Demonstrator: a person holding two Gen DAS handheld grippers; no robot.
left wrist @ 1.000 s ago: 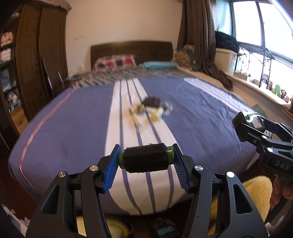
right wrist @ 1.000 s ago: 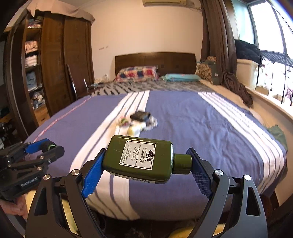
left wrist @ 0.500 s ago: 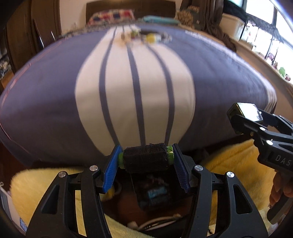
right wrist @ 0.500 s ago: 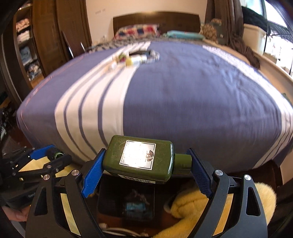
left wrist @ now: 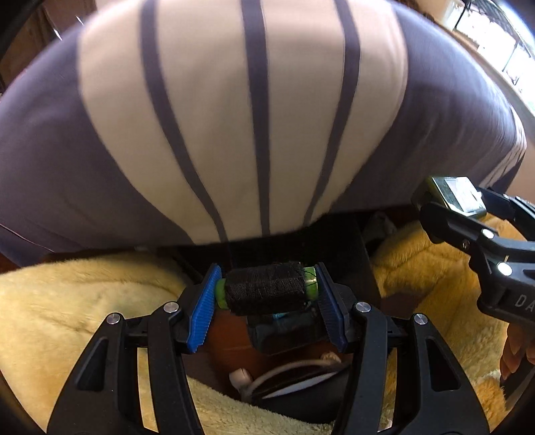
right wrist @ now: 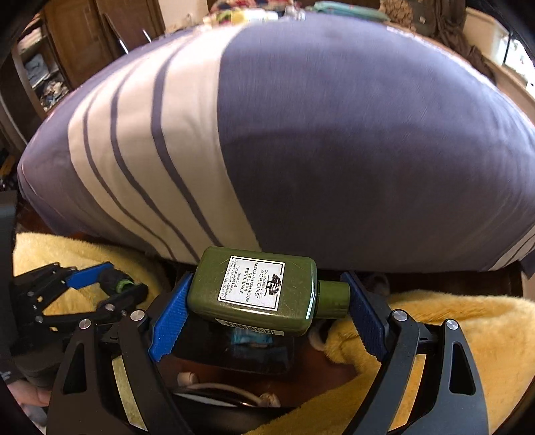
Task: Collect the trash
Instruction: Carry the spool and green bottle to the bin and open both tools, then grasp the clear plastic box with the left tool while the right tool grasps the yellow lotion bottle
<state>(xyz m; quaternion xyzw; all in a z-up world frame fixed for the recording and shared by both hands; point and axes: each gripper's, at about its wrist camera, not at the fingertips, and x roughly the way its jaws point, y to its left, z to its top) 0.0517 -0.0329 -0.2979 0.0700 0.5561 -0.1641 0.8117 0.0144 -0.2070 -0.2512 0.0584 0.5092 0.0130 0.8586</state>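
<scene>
My left gripper [left wrist: 265, 291] is shut on a spool of black thread [left wrist: 265, 289] with green ends, held crosswise between the blue pads. It also shows in the right wrist view [right wrist: 110, 281] at the lower left. My right gripper [right wrist: 264, 301] is shut on a dark green bottle [right wrist: 254, 289] with a white label, lying sideways, cap to the right. It also shows in the left wrist view [left wrist: 451, 197] at the right. Both hang over a dark bin [right wrist: 234, 354] on the floor just below the foot of the bed. More trash [right wrist: 247, 15] lies far up the bed.
The bed with a blue and white striped cover [left wrist: 234, 117] fills the upper half of both views. Yellow fluffy rugs [left wrist: 83, 301] [right wrist: 468, 334] lie left and right of the bin. White cables [left wrist: 284, 371] lie on the floor. A wooden wardrobe [right wrist: 77, 40] stands at the far left.
Both grippers have dropped and tilted down from over the bed to the floor at its foot, each keeping its item. The bin and rugs have come into view.
</scene>
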